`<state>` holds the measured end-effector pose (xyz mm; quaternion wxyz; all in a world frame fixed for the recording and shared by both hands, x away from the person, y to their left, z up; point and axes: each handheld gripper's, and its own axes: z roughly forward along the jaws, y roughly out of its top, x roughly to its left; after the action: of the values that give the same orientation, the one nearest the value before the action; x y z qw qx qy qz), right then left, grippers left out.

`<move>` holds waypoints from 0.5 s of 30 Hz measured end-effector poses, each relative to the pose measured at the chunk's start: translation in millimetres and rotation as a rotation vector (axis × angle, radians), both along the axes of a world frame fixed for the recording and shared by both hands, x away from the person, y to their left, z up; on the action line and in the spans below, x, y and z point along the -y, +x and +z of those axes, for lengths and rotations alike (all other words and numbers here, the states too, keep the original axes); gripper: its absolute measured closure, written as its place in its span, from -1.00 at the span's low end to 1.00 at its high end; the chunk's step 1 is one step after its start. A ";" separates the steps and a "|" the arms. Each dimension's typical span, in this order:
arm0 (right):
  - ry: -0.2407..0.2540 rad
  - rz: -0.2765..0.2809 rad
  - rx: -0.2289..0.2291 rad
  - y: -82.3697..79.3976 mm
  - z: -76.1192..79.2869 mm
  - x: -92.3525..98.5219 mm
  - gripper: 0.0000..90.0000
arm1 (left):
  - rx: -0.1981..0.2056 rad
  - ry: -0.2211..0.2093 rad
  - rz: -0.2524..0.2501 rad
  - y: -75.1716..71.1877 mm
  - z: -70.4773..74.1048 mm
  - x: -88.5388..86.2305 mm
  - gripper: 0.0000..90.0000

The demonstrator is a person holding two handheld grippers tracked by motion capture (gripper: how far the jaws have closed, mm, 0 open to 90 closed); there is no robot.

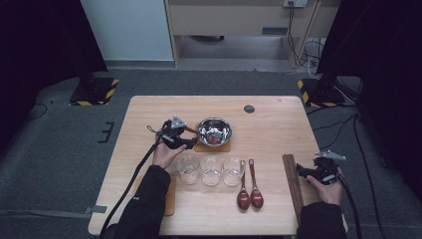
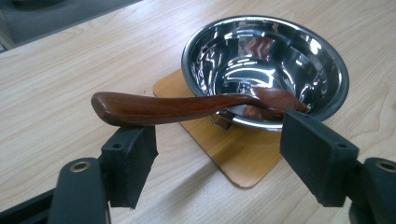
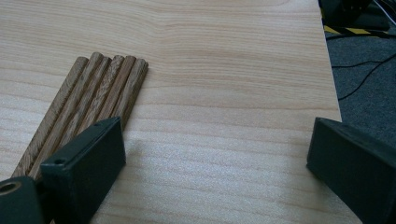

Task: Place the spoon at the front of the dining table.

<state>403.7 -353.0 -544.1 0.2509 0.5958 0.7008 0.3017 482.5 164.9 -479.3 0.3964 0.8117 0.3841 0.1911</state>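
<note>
Your left gripper (image 2: 219, 154) has its jaws spread wide, nothing pinched: the wooden spoon (image 2: 187, 106) lies crosswise just ahead of the two pads, handle end sitting right on top of the left pad, spoon head past the right pad and resting on the rim of the steel bowl (image 2: 266, 70). The right pad stands clear of the spoon as far as you can see; whether the left pad actually bears its weight or just sits under it, cannot tell. The bowl is straight ahead of the jaws, standing on a thin wooden coaster (image 2: 224, 149) that pokes out between and below the pads. In the high view the left gripper (image 1: 185, 142) sits just beside the bowl (image 1: 215, 130), with three clear glasses (image 1: 211, 170) in a row near your left hand (image 1: 166, 155), and two more wooden spoons (image 1: 250, 191) lying side by side beyond the glasses. Another coaster (image 1: 170, 196) lies half under your left sleeve. Your right gripper (image 3: 215, 158) is also wide open and holds nothing; bare surface (image 3: 224, 93) lies between the jaws. A bundle of wooden sticks (image 3: 93, 98) lies ahead of the left jaw, its near end running down behind that pad; the right jaw sits near the surface edge. In the high view the right gripper (image 1: 307, 172) points at that bundle (image 1: 292, 181).
</note>
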 end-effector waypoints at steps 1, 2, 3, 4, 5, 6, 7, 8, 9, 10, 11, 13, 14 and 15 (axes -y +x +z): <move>0.000 0.001 0.000 0.0 0.0 0.0 -0.90 | -0.004 -0.001 0.001 -0.4 -0.3 -0.7 -0.41; 0.000 0.000 0.000 0.0 0.0 0.0 -0.90 | -0.005 -0.003 0.003 -0.9 -1.0 -2.3 -0.42; 0.001 0.000 0.000 -0.1 0.0 0.1 -0.90 | -0.009 -0.005 0.005 -1.3 -1.6 -3.8 -0.43; 0.001 0.000 0.000 -0.1 0.1 0.1 -0.90 | -0.015 -0.008 0.008 -1.9 -2.4 -5.3 -0.43; 0.001 0.000 0.000 -0.2 0.1 0.1 -0.89 | -0.021 -0.001 0.005 -2.2 -3.0 -7.0 -0.44; 0.001 0.001 0.001 -0.3 0.1 0.1 -0.89 | -0.024 0.006 0.004 -2.7 -3.6 -8.4 -0.47; 0.001 0.002 0.001 -0.3 0.1 0.2 -0.89 | -0.026 0.005 0.005 -3.6 -4.1 -10.2 -0.48; 0.001 0.004 0.003 -0.5 0.1 0.2 -0.87 | -0.024 -0.006 0.007 -4.9 -4.3 -13.3 -0.48; 0.000 0.008 0.005 -0.7 0.3 0.1 -0.86 | -0.022 -0.012 0.009 -5.9 -4.4 -15.4 -0.49; 0.000 0.007 0.006 -0.9 0.3 -0.2 -0.86 | -0.022 -0.017 0.008 -6.8 -4.5 -16.8 -0.49; -0.002 0.009 0.009 -1.0 0.3 -0.2 -0.86 | -0.023 -0.020 0.008 -7.7 -4.5 -18.2 -0.50; -0.008 0.009 0.014 -1.4 0.4 -0.6 -0.85 | -0.024 -0.025 0.008 -10.3 -5.0 -21.7 -0.51; -0.012 0.009 0.016 -1.8 0.5 -0.7 -0.85 | -0.022 -0.028 0.010 -11.5 -5.0 -23.5 -0.52; -0.017 0.006 0.021 -2.2 0.7 -0.7 -0.85 | -0.021 -0.034 0.013 -12.9 -4.9 -25.6 -0.53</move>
<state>401.5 -352.3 -543.4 0.2624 0.5881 0.7026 0.3026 469.6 190.5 -484.2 0.4050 0.8043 0.3965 0.1786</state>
